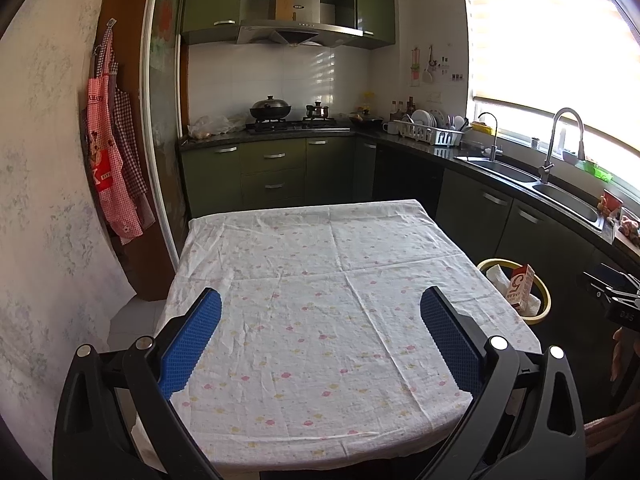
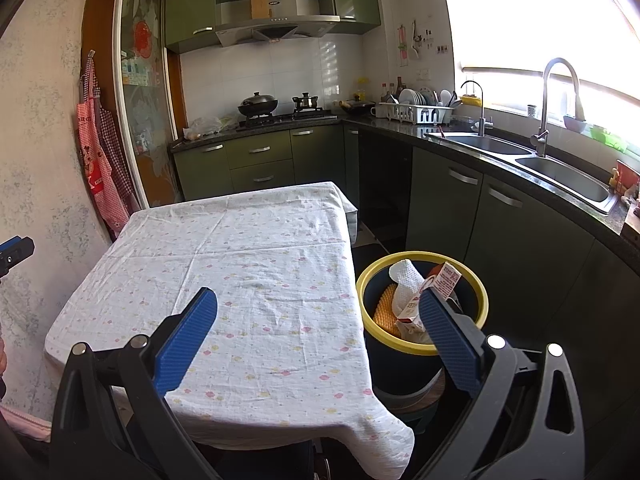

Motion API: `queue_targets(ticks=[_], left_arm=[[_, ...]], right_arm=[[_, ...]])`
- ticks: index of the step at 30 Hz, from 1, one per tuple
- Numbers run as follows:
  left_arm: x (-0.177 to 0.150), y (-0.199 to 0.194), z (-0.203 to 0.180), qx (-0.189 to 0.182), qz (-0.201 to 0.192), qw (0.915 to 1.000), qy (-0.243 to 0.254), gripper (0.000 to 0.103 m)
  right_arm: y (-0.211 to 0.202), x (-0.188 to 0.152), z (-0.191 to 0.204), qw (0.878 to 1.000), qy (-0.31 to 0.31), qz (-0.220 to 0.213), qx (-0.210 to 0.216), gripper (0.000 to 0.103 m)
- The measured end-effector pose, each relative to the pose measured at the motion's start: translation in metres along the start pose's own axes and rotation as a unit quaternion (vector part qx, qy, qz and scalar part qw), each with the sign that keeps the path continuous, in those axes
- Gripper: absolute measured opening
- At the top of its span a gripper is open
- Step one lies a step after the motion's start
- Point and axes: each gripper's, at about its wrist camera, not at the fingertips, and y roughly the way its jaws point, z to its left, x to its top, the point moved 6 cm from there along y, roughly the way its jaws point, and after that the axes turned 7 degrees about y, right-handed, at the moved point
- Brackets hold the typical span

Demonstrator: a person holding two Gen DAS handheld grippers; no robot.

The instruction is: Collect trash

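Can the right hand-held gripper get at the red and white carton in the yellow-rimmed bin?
Probably yes: the right hand-held gripper is open, and the red and white carton sticks up uncovered from the yellow-rimmed bin.

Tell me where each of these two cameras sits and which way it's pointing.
Left wrist: on the left gripper, facing across the table toward the stove; both open fingers show.
Right wrist: on the right gripper, further right, over the table edge and bin; open fingers show.
Shared: table, bin, stove, sink.
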Motion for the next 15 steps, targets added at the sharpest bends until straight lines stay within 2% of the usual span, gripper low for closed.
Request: queue_targets(ticks=[8,11,15], left_arm=[[0.002,0.015,0.003,-0.002,0.014,0.9999,0.004,0.098],[0.003,0.035,0.007,-0.010,0.029,0.9995,0.004,0.098],[0.004,0.080,0.016,0.006,0.052,0.9986,0.010,0.098]], right_arm=[[0.006,0.000,0.005,1.000,-0.004,0.002,-0.002,0.096],[0.019,0.001,0.009,1.000,-0.010,0.008,-0.005,0.096],[0.050,0.005,0.023,0.999,-0.025,0.027,-0.004,0.096]])
